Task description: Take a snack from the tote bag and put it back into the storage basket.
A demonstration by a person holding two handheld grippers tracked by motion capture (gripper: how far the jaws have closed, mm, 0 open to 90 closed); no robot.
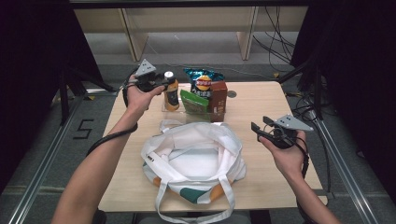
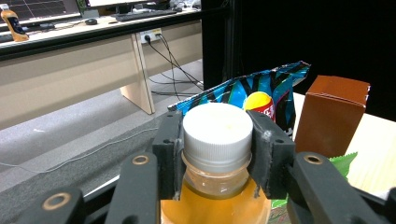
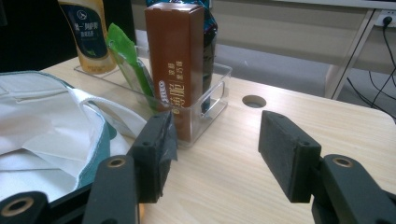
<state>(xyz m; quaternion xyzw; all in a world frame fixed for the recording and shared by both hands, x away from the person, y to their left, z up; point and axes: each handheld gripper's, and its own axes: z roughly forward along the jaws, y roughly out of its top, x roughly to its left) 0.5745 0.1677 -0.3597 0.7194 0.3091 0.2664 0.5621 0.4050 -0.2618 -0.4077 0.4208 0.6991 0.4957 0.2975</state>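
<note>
- The wooden counter (image 1: 261, 154) carries everything.
- A white tote bag (image 1: 194, 161) lies open at its near middle.
- A clear tray (image 1: 219, 114) behind the bag holds a blue chip bag (image 1: 201, 79), a brown carton (image 1: 218, 95), a green packet (image 1: 194, 100) and the bottle.
- The bottle (image 1: 171, 93) of amber drink stands upright at the tray's left end.
- The left gripper (image 2: 217, 140) has its pads clamped on the bottle's white cap (image 2: 217, 128).
- The right gripper (image 3: 215, 156) hovers over the counter's right side, jaws spread wide, holding nothing.
</note>
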